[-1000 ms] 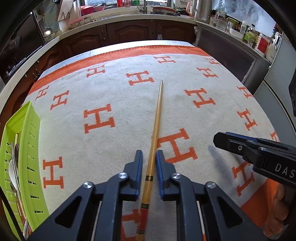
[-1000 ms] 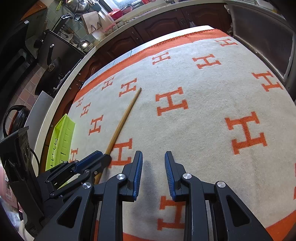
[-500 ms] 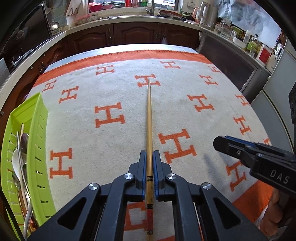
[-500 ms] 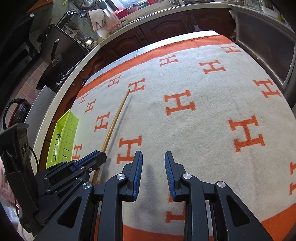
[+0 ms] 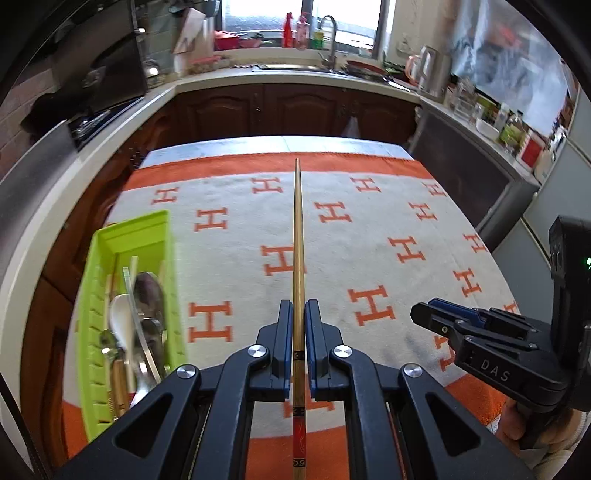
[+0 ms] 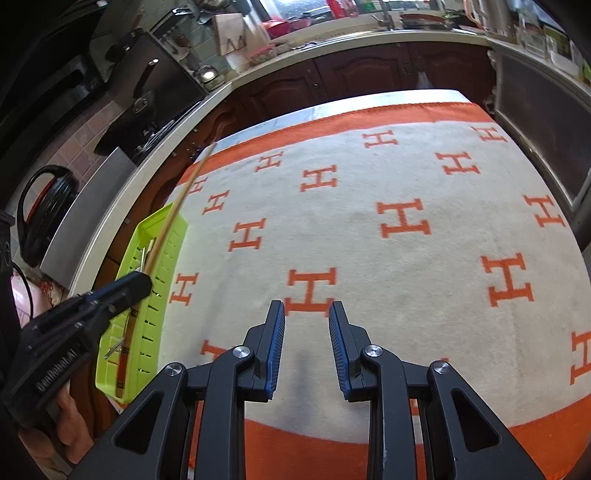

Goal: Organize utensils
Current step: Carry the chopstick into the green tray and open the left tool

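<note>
Wooden chopstick clamped in left gripper near its decorated butt: light, stiff, slick, so tip may pivot. Right gripper jaws apart, empty.

Cream blanket with orange H marks and orange border covers the table. Dark wood cabinets under a pale counter behind. Sink tap and bottles at the window. Kettle on the right counter.

A tray holding spoons sat at the cloth's left edge; counters stood behind.
</note>
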### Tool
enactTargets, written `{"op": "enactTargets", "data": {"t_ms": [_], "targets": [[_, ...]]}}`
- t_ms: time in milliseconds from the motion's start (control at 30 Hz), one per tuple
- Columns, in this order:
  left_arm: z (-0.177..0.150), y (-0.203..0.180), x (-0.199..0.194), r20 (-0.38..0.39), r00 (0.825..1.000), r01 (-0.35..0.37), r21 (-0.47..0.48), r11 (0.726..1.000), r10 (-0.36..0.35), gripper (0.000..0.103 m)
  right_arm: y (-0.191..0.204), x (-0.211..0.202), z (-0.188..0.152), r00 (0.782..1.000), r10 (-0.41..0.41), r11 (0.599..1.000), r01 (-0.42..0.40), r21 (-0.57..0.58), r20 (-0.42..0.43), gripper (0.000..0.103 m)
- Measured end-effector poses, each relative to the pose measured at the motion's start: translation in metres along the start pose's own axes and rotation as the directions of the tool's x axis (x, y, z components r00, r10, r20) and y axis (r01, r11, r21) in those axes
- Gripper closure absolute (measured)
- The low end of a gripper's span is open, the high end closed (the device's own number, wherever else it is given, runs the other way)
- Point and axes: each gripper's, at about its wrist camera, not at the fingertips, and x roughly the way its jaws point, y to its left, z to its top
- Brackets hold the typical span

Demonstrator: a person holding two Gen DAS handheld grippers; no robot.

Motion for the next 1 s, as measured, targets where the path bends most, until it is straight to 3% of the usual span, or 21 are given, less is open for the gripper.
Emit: {"op": "enactTargets", "data": {"t_ms": [233, 500, 1000], "targets": [[-0.001, 0.05, -0.038, 0.047, 0.996, -0.073, -0.086, 0.994, 0.078, 0.099, 0.046, -0.006, 0.009, 0.999, 0.031, 0.995, -0.031, -0.091, 0.005, 0.078], [-0.017, 0.107, -0.05, 0.054, 0.989, -0.122, -0.195, 0.973, 0.135, 0.099, 0.104, -0.004, 0.02, 0.998, 0.059, 0.978, -0.058, -0.2, -0.002, 0.078], [-0.052, 0.165, -0.008, -0.006, 0.999, -0.041, -0.354, 0.934, 0.042, 0.099, 0.193, 0.041, 0.018, 0.995, 0.034, 0.943, -0.063, -0.326, -0.093, 0.078]]}}
